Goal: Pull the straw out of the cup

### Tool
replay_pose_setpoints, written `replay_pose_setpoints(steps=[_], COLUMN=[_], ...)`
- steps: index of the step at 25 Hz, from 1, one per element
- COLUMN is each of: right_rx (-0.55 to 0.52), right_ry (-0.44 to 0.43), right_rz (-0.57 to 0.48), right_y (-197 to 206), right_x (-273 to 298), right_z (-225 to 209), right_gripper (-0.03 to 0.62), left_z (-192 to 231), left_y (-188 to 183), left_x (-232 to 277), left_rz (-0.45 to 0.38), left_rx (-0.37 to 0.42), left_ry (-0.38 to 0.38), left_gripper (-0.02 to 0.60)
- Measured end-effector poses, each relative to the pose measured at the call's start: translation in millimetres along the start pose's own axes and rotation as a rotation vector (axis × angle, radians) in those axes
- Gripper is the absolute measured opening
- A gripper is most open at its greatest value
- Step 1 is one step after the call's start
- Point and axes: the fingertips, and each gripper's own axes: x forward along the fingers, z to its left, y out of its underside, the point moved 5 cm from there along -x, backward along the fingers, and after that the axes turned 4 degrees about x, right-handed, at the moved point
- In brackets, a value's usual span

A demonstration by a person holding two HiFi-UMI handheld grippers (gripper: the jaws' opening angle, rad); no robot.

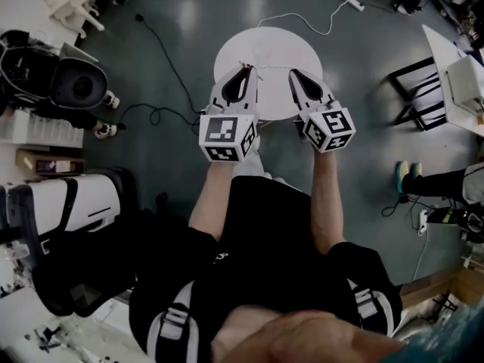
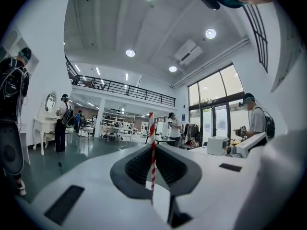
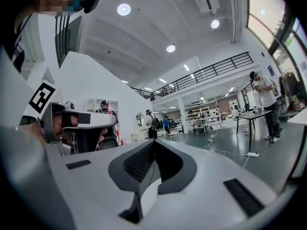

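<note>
My left gripper (image 1: 245, 71) is shut on a red-and-white striped straw (image 2: 151, 150), which stands upright between the closed jaws and sticks out above them. Both grippers point up into the room, held over a small round white table (image 1: 269, 48). My right gripper (image 1: 296, 76) is shut with nothing between its jaws (image 3: 153, 143). In the right gripper view the left gripper (image 3: 79, 123) shows at the left with the straw (image 3: 115, 128) rising from it. No cup shows in any view.
A black chair (image 1: 414, 91) and a white table (image 1: 452, 63) stand at the right. A white cable with a power strip (image 1: 352, 3) lies on the dark floor beyond the round table. Black equipment (image 1: 69, 83) sits at left. Several people stand around the hall.
</note>
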Motion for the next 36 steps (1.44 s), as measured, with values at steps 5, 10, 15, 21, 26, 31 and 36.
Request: replay_pose_setpoints(steps=[5,10,15,21,26,31,36], right_rx=[-0.005,-0.01,-0.079,-0.09,-0.099,-0.094,-0.105], right_ry=[0.009,0.034,0.092,0.1,0.096,0.095,0.064], right_rz=[-0.006,-0.039,-0.061,-0.072,-0.071,-0.07,-0.06], right_y=[-2.9,-12.3,-19.1,-22.5,-23.0,-24.5,-21.4], right_x=[-4.1,-16.6,-25.1,-29.1,-26.2,-24.1,-8.4], right_z=[-5.0,-12.1,-16.1,-15.9,-11.1,-17.9,-8.8], right_gripper=[0.017,0.015,0.015,0.015,0.015,0.015,0.015], left_z=[-5.1,-10.3,-12.5,-11.6,-5.8,-9.7,5.3], left_y=[-2.3,-3.4,-2.7,-4.9,-3.9,-1.3,0.1], left_x=[5.4,10.5,13.2,14.0,12.4,17.9,16.6], left_rz=[-0.007,-0.006,-0.006,-0.007,-0.007,0.006,0.011], left_rx=[0.01,0.012,0.014,0.016,0.012,0.018,0.016], left_ry=[-0.002,-0.003,-0.003,-0.001,-0.004,-0.004,-0.018], left_gripper=[0.029,0.029,0.029,0.029,0.029,0.029,0.029])
